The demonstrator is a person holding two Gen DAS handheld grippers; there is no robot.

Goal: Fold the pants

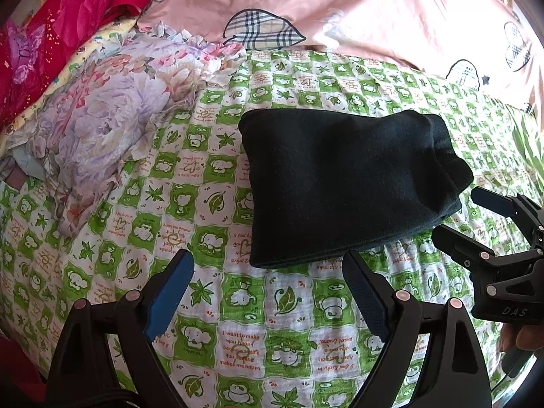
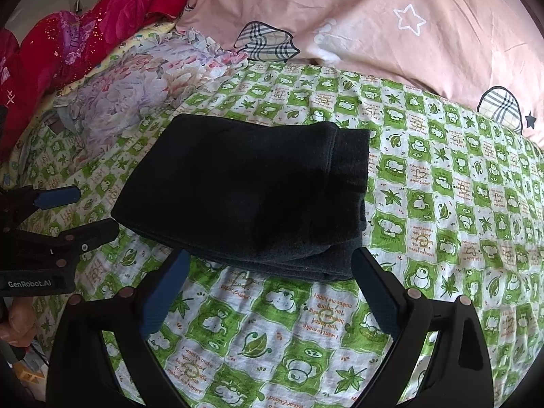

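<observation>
**Describer:** The scene is a bed covered with a green-and-white checked cotton sheet [image 1: 238, 306] printed with cartoon animals and leaves. A pink quilt with plaid patches [image 1: 340, 3] lies bunched along the far side, a crumpled floral cloth in lilac and peach [image 1: 112, 115] sits at the far left, and a red patterned blanket [image 1: 51, 23] is heaped in the corner beyond it.

**Listener:** Where are the pants?

**Describer:** The dark, thick knit pants [image 2: 244, 187] lie in the middle of the sheet, already folded into a compact, roughly rectangular bundle of several layers. The stacked edges show along the near side, and a ribbed band shows at the right end.

**Listener:** And the tongs?

**Describer:** Both are spread wide with nothing between their blue pads. The left gripper [image 1: 268, 289] hovers just short of the bundle's near left corner. The right gripper [image 2: 272, 289] hovers at its near right edge, its right finger close to the cloth; whether it touches cannot be told. Each tool also appears at the edge of the other's view.

**Listener:** How would the bundle handle?

**Describer:** It looks soft, limp and light, not fragile or slippery. The layers would likely slide apart if lifted by one ply, so a sound hold would pinch the full stack at the near edge, one gripper toward each end.
</observation>
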